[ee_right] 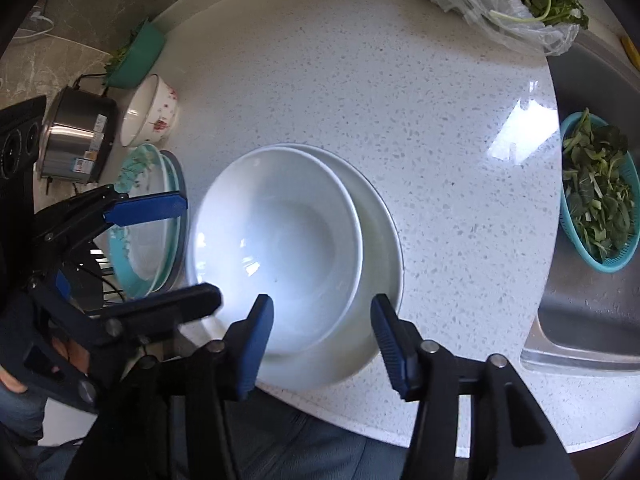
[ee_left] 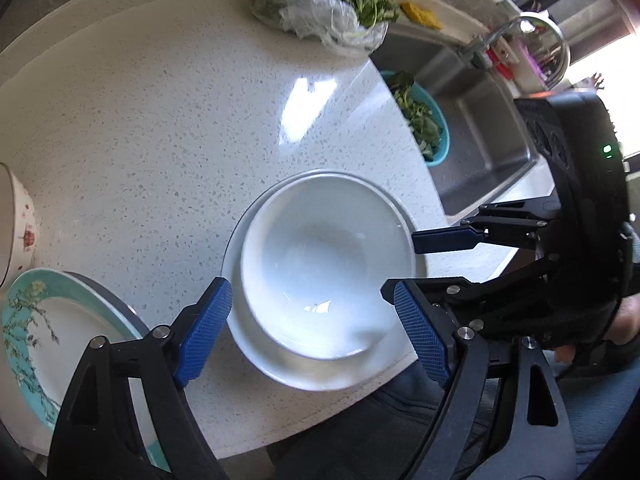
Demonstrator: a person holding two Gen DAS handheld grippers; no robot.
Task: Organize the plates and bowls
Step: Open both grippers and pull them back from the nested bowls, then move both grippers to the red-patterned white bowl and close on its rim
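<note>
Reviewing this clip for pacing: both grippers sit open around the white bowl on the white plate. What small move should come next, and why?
Probably close the left gripper on the near rim of the white bowl: its open fingers flank that rim, the bowl rests loose and off-centre on the white plate, and the right gripper is also open, gripping nothing.

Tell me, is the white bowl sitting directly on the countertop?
No, the white bowl rests inside a white plate on the countertop.
</note>
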